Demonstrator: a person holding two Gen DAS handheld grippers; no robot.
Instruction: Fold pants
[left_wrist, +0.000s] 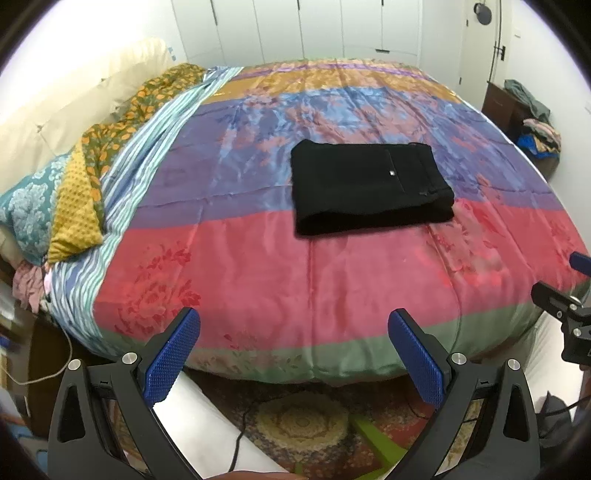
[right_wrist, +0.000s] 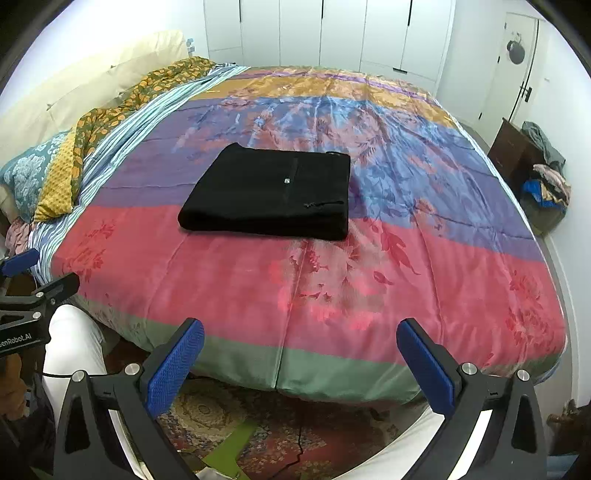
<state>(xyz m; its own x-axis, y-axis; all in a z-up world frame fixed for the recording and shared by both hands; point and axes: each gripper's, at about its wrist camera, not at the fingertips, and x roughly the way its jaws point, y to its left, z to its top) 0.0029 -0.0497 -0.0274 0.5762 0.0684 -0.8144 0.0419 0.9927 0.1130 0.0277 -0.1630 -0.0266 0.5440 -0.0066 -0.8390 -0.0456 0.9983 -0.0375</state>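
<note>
Hovering off the foot of the bed (left_wrist: 258, 288), I hold both pairs of fingers spread wide with nothing between them: the left gripper (left_wrist: 293, 350) and the right gripper (right_wrist: 300, 360) each show two blue pads far apart over the green hem of the quilt (right_wrist: 369, 258). The black pants (left_wrist: 369, 188) lie well ahead of my fingers, folded into a thick rectangle on the quilt, straddling the line where the purple band meets the red. Ahead of my left fingers they sit a little to the right; ahead of my right fingers, a little to the left.

As I judge it, the fold looks finished, so the main risk is spoiling it. If I reach in again and nip only the top layer, the stack would peel open. The quilt looks slick and satiny, so a nudge from one pad could slide the whole bundle or skew its edges. Pressing down on soft bedding could also tilt the layers.

I cannot see much of the far edge of the pants, nor how the layers inside are aligned; black cloth swallows every crease. A small pale spot (right_wrist: 287, 180) on top may be a button or tag, too small to tell. The right gripper shows only as a black fragment at the rim of my left view. The pile of clothes (right_wrist: 546, 184) by the wall is too distorted to identify.
</note>
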